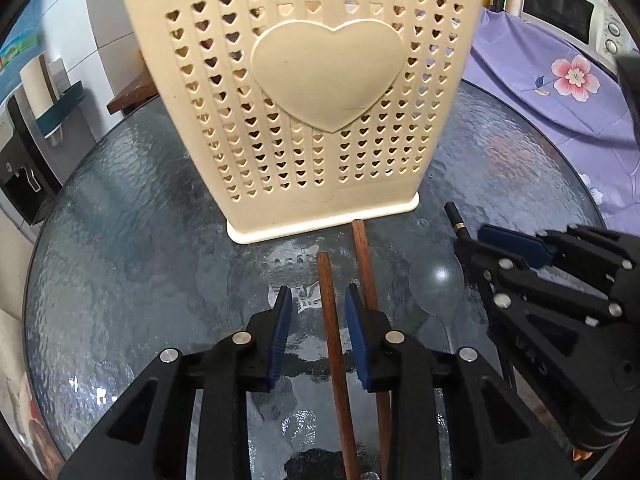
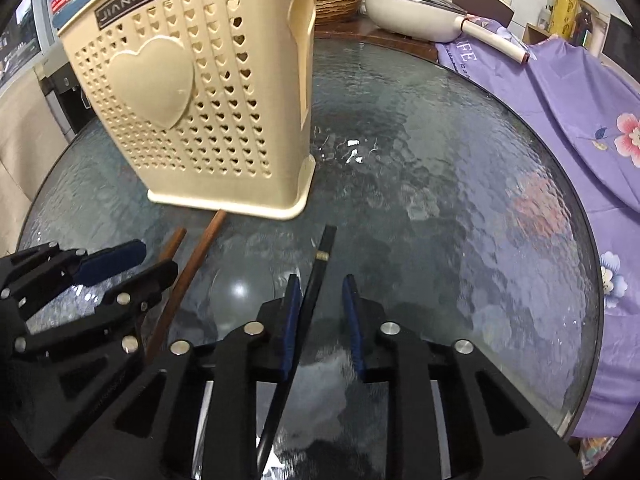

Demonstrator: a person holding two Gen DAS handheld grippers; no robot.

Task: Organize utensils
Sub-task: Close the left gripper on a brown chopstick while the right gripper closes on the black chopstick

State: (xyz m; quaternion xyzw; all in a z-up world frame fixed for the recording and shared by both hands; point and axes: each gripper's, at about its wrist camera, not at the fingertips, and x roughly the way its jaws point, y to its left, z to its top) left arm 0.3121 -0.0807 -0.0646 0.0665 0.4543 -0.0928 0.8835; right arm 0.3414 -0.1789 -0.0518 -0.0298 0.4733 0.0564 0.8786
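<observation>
Both sets of jaws are spread a little, with a stick lying between them but not pinched yet. The left gripper [image 1: 316, 316] has one brown chopstick [image 1: 334, 344] between its blue pads, closer to the right pad. A second brown chopstick [image 1: 366, 264] lies just outside that pad. The right gripper [image 2: 322, 312] has a black chopstick [image 2: 310, 304] leaning against its left pad.

These sticks look light, stiff and thin, so I think they could roll or slip. Grabbing near the middle seems best.

A clear spoon [image 1: 436, 284] lies on the glass table [image 1: 132, 208] between the two grippers. The cream basket [image 1: 316, 120] stands right ahead, touching one brown stick's tip. Its tall wall is in the way, so the sticks must go up and over.
</observation>
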